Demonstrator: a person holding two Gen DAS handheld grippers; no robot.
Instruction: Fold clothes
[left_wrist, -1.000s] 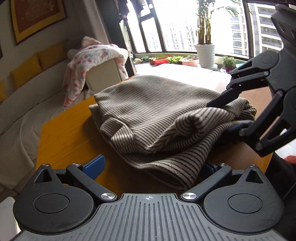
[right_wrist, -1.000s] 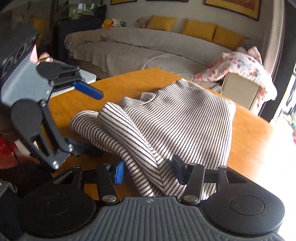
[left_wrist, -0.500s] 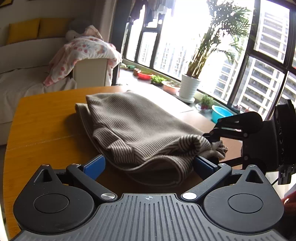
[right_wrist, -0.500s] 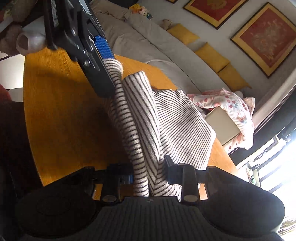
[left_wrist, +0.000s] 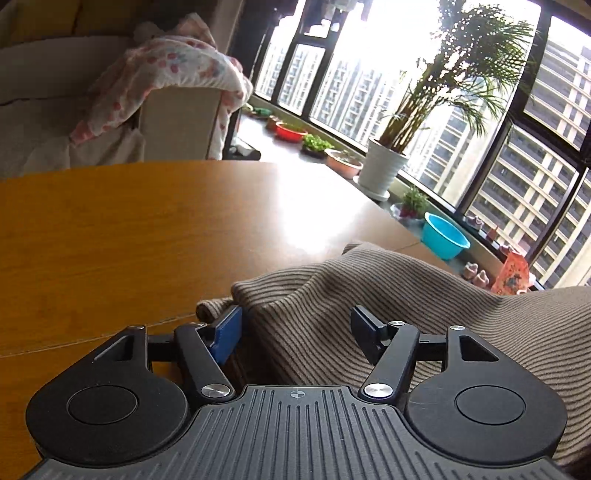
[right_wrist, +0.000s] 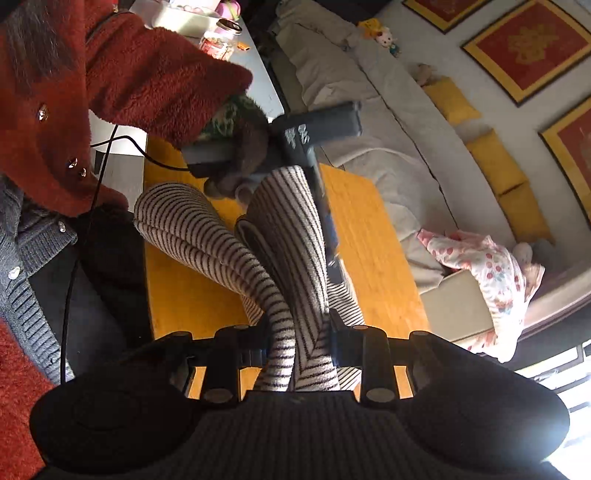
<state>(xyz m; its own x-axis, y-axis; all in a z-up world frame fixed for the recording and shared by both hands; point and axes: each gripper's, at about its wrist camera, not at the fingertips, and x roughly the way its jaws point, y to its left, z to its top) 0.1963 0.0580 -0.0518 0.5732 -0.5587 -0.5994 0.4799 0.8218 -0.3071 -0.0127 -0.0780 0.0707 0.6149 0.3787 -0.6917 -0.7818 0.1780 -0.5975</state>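
Between the fingers of the left gripper (left_wrist: 295, 328) sits a thick bunch of the striped sweater (left_wrist: 424, 317); the blue pad (left_wrist: 228, 328) presses against the fabric's left side while the dark right finger (left_wrist: 365, 326) lies against or over the cloth, the jaws about half closed around the bundle. Whether they truly pinch it cannot be told from this view. From there the sweater spreads rightward and toward the camera, draped over the gripper's right side and out of frame, with a small rolled edge poking out left of the blue pad.

The right gripper (right_wrist: 299, 339) has its jaws drawn close, clamped on a narrow gathered band of the same sweater, which rises away from it in two lobes above the wooden table (right_wrist: 184, 295). The far lobe reaches the other gripper, seen edge-on and blurred, held by a hand in a dark glove (right_wrist: 247, 155) under a red fleece sleeve (right_wrist: 129, 74).

Beyond the fabric the table top lies bare and glossy with window glare. Past it stand a potted palm (left_wrist: 384, 166), a blue basin (left_wrist: 443, 236), a sofa (right_wrist: 388, 110) with yellow cushions, and a floral blanket (left_wrist: 166, 70) draped over a chair.
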